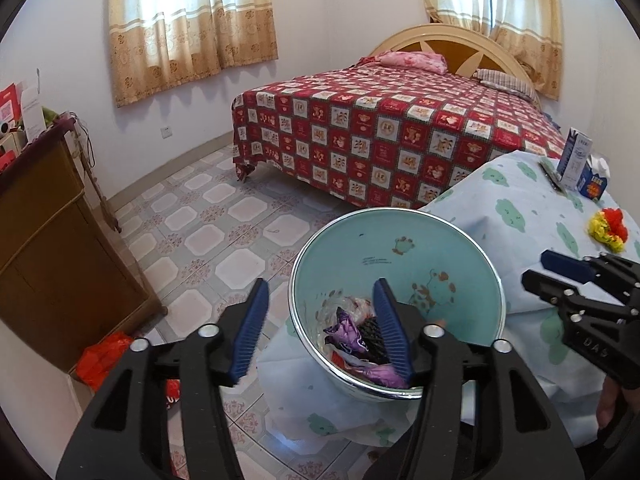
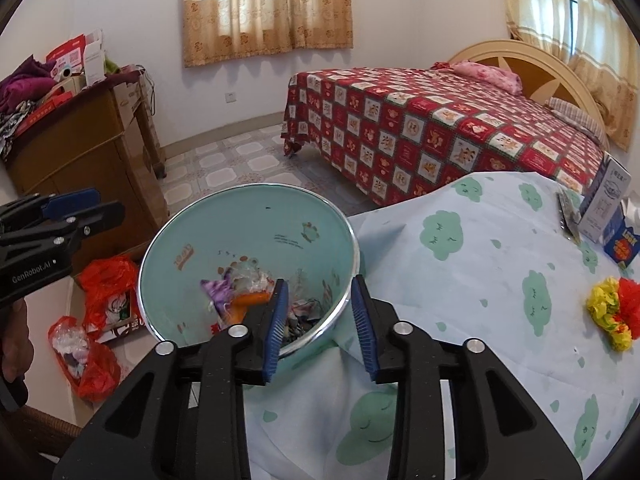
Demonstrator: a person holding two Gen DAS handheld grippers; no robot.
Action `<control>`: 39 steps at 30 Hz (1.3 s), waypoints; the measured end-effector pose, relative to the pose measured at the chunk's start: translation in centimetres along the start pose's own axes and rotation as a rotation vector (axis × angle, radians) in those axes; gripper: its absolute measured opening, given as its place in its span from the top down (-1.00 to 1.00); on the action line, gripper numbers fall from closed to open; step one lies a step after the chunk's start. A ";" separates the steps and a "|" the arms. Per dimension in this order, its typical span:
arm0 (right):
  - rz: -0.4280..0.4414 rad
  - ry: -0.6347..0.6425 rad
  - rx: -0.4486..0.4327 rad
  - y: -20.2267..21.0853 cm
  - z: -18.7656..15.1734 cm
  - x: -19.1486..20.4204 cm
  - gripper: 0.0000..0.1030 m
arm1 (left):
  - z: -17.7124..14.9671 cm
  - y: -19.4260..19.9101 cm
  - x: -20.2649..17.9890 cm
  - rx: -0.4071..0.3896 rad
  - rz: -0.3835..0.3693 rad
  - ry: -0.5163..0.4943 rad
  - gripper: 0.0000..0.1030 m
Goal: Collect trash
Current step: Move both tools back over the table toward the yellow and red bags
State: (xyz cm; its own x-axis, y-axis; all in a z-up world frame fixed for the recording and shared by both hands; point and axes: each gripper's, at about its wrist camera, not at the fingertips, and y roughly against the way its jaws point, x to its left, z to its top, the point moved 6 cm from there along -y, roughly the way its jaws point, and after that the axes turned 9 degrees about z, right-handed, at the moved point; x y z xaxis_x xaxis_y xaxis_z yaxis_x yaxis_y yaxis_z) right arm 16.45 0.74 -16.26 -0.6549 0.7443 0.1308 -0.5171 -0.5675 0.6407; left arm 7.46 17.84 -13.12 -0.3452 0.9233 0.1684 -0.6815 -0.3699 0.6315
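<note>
Below both open grippers: bin (image 1: 400, 248) holding wrappers (image 1: 348, 332).

- A bed (image 1: 400, 136) under a red checked cover.
- Beige curtains (image 1: 192, 24) over the window.
- A wooden cabinet (image 2: 80, 152) piled with boxes.
- Patterned floor tiles (image 1: 208, 232).

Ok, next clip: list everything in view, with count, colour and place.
bin: one, pale green, beside the table, wrappers inside
table: one, cloud-print cloth, right
cartons: two, blue and white, table's far edge
paper flower: one, red and yellow, on the table
bed: one, red checked cover, back
cabinet: one, brown, left, cluttered top
red bags: two, floor by the cabinet
curtains: two sets, beige, windows
left gripper: black, blue pads, open over the bin
right gripper: same, open at the bin's rim
</note>
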 end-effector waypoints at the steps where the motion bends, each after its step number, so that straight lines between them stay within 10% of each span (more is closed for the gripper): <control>1: -0.005 -0.003 -0.003 0.2 -0.1 -0.3 0.30 | -0.1 -0.2 0.0 0.004 0.004 -0.003 -0.17; 17: -0.280 -0.287 -0.098 10.4 -5.8 -15.8 -0.16 | -1.4 -1.2 -5.8 0.041 -0.010 -0.127 -0.31; 39: -0.624 -0.619 -0.198 24.7 -16.1 -32.7 -0.31 | 4.3 2.3 -35.7 -0.038 -0.303 -0.368 -0.31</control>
State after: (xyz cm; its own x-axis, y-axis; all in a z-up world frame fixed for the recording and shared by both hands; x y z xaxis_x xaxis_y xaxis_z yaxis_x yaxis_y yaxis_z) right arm 16.20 -43.29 -16.85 0.1609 0.9612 0.2239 -0.8023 -0.0048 0.5969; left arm 20.98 -15.56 -14.40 0.1199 0.9628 0.2423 -0.7414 -0.0754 0.6668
